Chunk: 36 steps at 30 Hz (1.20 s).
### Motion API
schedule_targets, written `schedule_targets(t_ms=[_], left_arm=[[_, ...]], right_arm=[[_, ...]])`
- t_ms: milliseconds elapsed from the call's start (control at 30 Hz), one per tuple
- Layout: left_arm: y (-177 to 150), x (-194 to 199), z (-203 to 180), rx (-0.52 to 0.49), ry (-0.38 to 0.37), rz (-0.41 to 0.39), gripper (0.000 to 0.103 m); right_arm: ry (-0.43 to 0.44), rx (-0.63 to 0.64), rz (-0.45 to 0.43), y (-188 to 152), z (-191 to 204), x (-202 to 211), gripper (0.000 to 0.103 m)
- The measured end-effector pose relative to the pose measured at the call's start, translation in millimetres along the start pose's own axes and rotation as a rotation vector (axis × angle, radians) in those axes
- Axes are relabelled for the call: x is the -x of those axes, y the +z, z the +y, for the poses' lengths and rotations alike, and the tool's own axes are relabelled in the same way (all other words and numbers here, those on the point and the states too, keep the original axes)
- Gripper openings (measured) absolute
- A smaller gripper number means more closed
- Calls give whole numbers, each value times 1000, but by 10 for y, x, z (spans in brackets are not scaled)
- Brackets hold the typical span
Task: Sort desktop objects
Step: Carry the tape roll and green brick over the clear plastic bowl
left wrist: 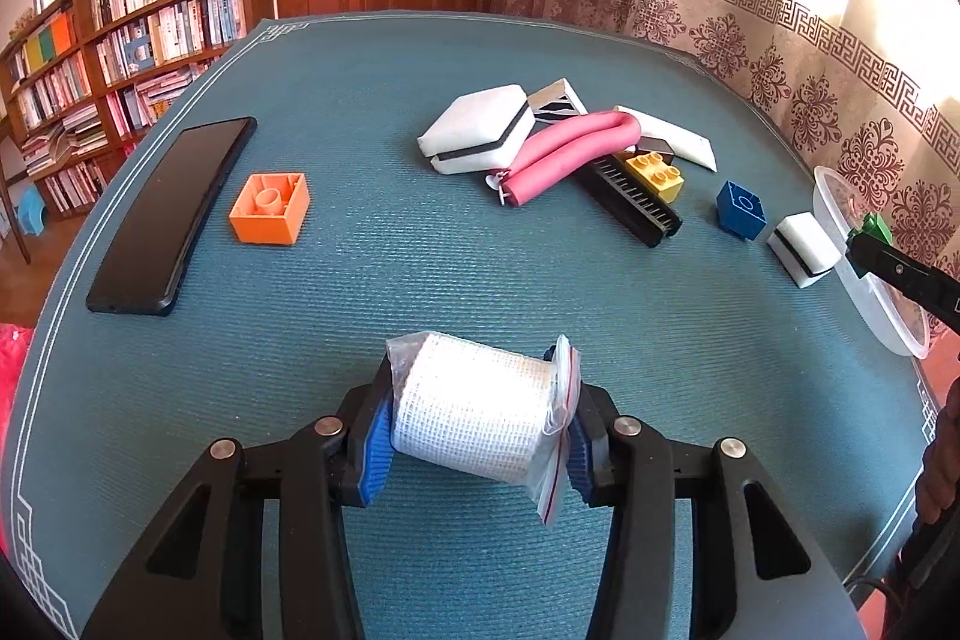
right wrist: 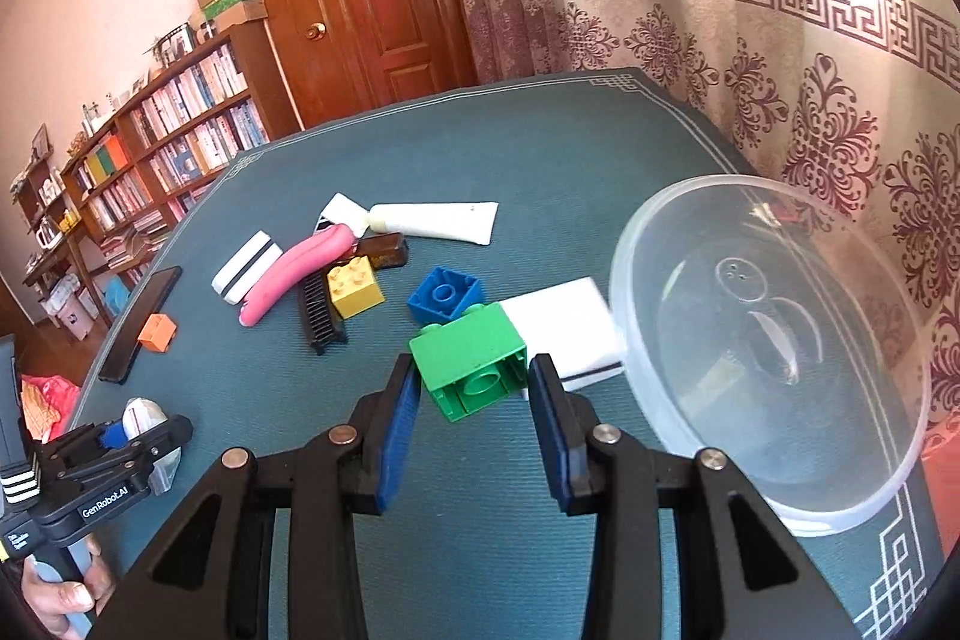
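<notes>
Left gripper (left wrist: pixel 480 430) jaws pinching bagged gauze roll (left wrist: pixel 474 406), "GenRobot.AI" label, right gripper (right wrist: pixel 471 394) jaws pinching green brick (right wrist: pixel 471 361)

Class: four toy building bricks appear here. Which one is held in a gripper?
The green brick, between the right gripper pads; orange, yellow and blue lie on the table.

bowl (left wrist: pixel 864 280): right edge cut off | comb (right wrist: pixel 318 310): partly under roller (right wrist: pixel 294 274)

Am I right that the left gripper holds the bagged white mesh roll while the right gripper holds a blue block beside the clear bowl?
Not quite: the block in the right gripper is a green block, as the right wrist view shows. The blue block lies on the mat behind it. The rest stands: the left gripper holds the bagged white mesh roll, and the clear bowl is beside the right gripper.
</notes>
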<state>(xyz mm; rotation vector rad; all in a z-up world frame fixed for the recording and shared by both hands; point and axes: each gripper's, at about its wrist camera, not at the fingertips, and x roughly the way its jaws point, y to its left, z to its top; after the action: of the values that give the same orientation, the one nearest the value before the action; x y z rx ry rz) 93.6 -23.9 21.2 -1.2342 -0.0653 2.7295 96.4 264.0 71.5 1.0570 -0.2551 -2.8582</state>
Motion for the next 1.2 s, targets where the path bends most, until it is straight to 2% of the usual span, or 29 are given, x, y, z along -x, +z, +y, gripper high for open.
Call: schedule_targets(t_ms=[167,300,533,733,1100,1200], left_arm=[[9,11,-122,-18,-14,2,49],[18,11,-205,-29,-22,4,49],[15,4,-325,-45,-33,12,49],[10,-13,-453,-65,-42,17,49],[62,2,-772,-119,-79,14,49],[72,-6,-883,-135,-93,15,49]], right_arm=[[-61,-65,-24,63,-331,70,41],[-143,-100,-33,50,-579,65,41],[-240,-125,19,-53,-950,-57,41],[-269,-132,51,-129,-1123,-73,41],[-353,-72,108,-238,-1292,-17,39],[-421,-32,114,-260,-1303,19,39]])
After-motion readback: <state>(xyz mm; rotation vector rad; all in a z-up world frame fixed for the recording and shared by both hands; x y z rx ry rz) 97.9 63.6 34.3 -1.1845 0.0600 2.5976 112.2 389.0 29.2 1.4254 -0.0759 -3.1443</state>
